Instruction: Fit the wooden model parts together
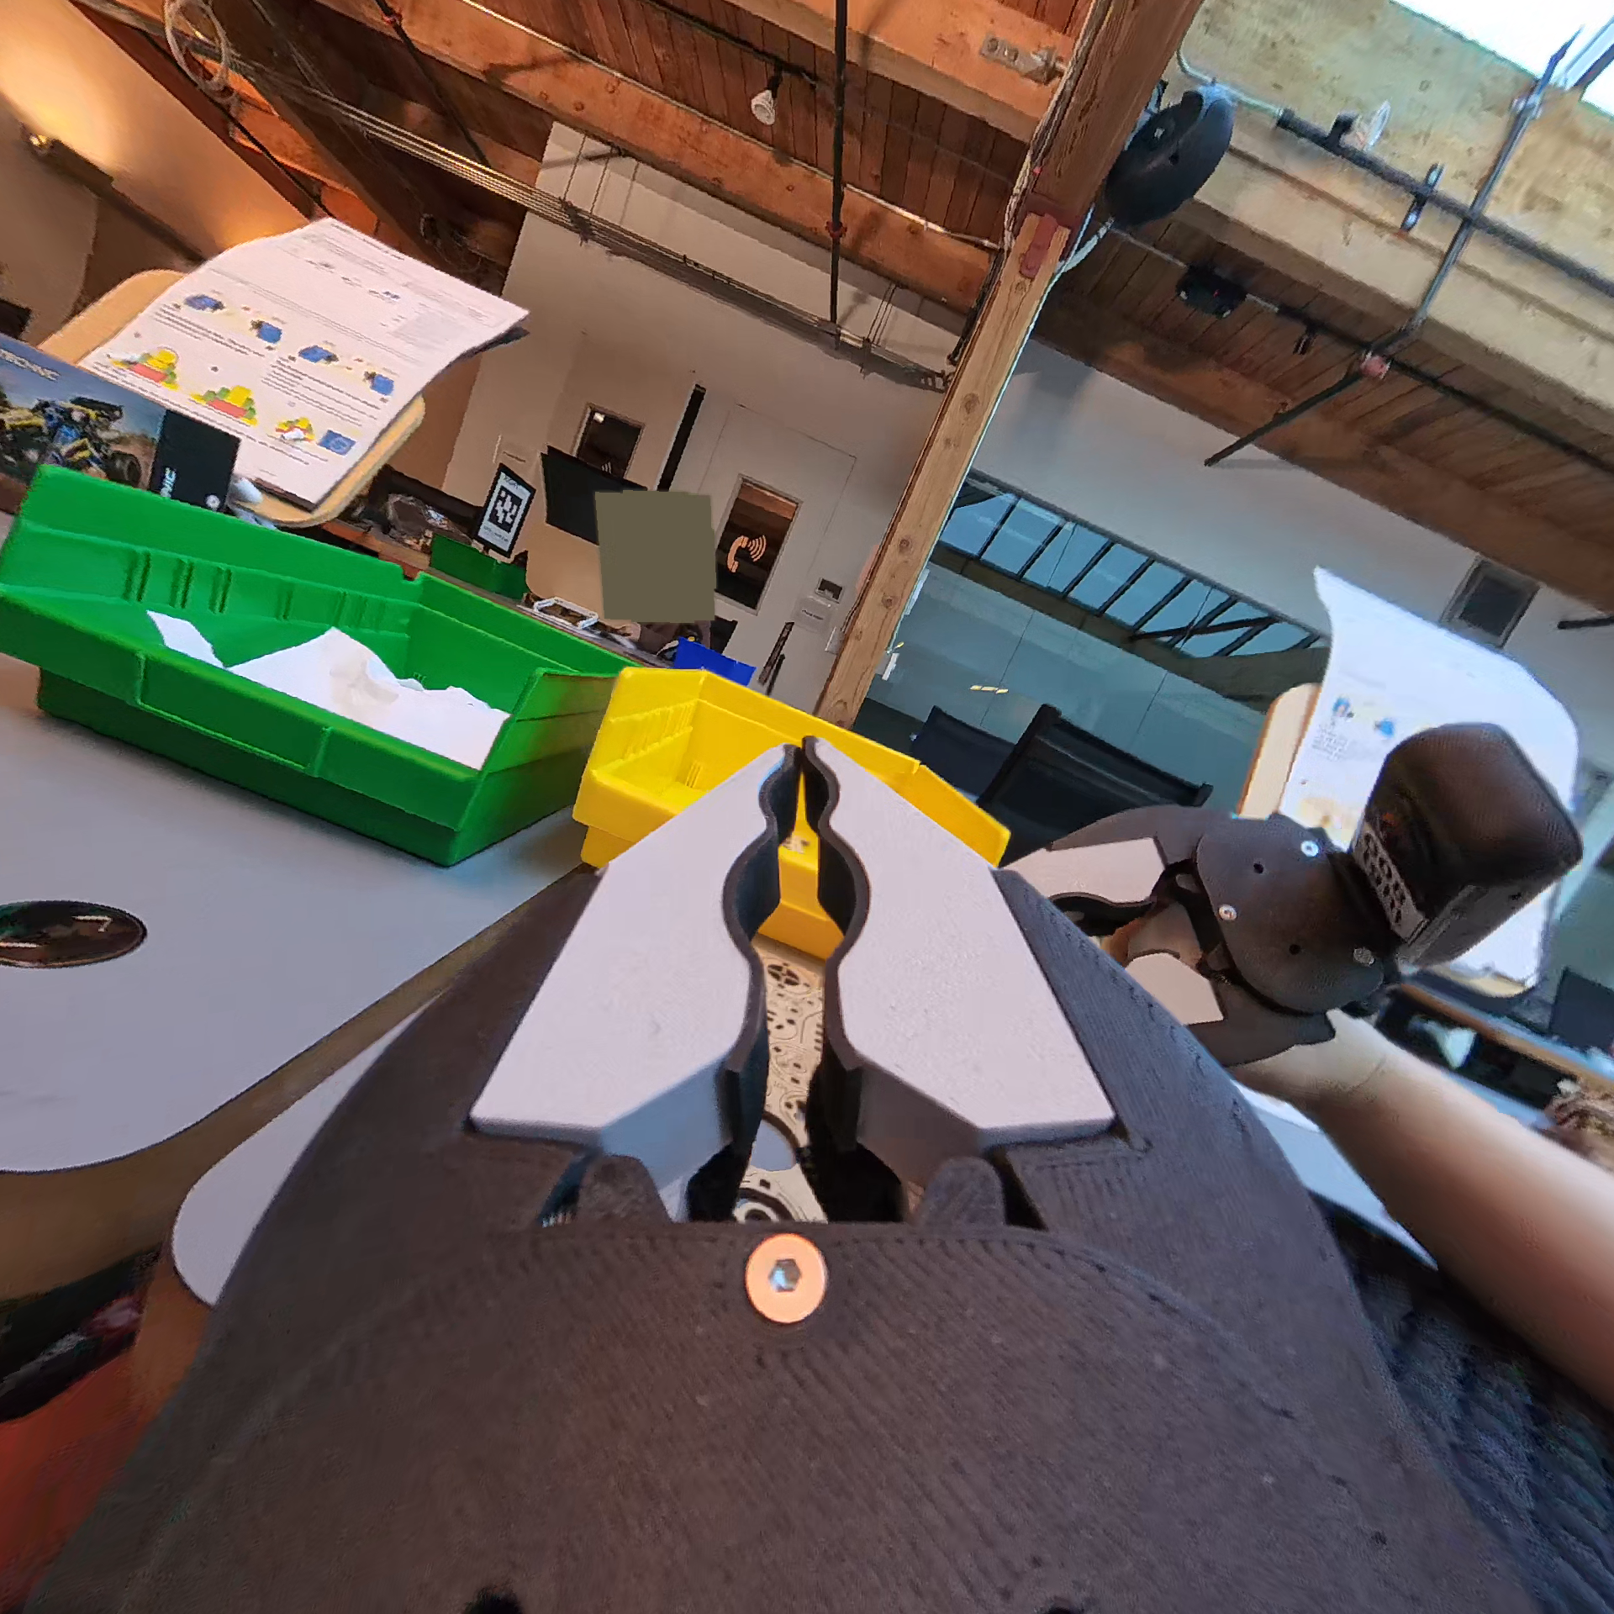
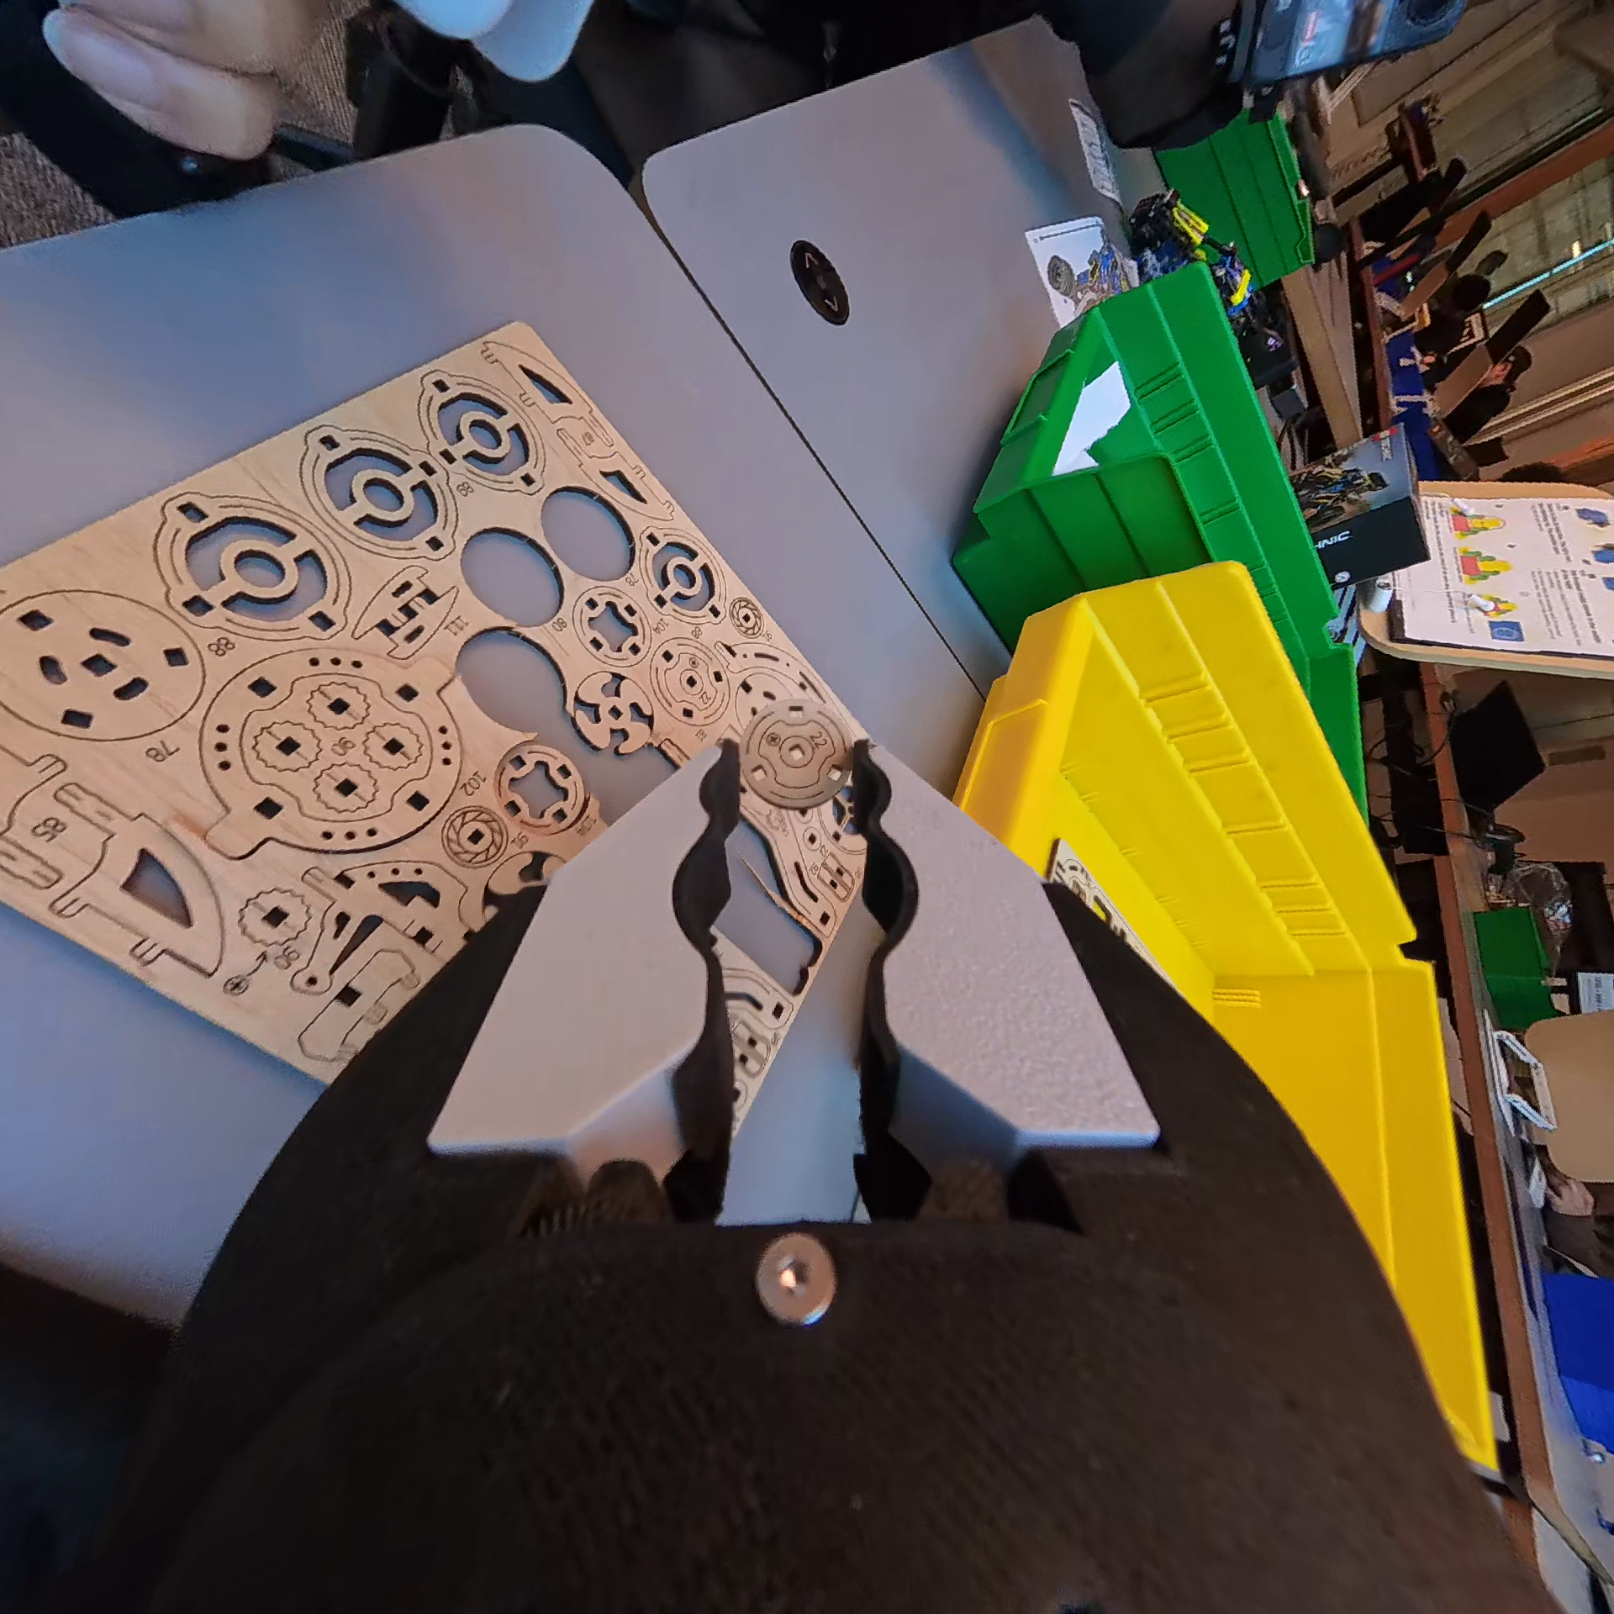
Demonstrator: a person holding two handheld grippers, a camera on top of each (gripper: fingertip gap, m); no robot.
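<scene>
In the right wrist view, the right gripper (image 2: 793, 753) pinches one small round wooden disc (image 2: 796, 755) between its two tips, in the middle of the frame. Under it and to the left, one flat wooden sheet (image 2: 288, 699) of cut-out parts lies on the grey table (image 2: 830, 454). Three round holes in the sheet are bare where parts are gone. At the right sit two bins side by side: one yellow bin (image 2: 1223, 830) near the gripper and one green bin (image 2: 1179, 454) above it in the frame. One paper with colour pictures (image 2: 1511, 576) shows at the far right edge.

In the left wrist view, the left gripper (image 1: 802, 748) has its two tips pressed nearly together, and nothing shows between them. A bit of the wooden sheet peeks through lower down, between the fingers. The green bin (image 1: 262, 690) at the left holds white paper (image 1: 375, 681). The other gripper shows at the right of the frame.
</scene>
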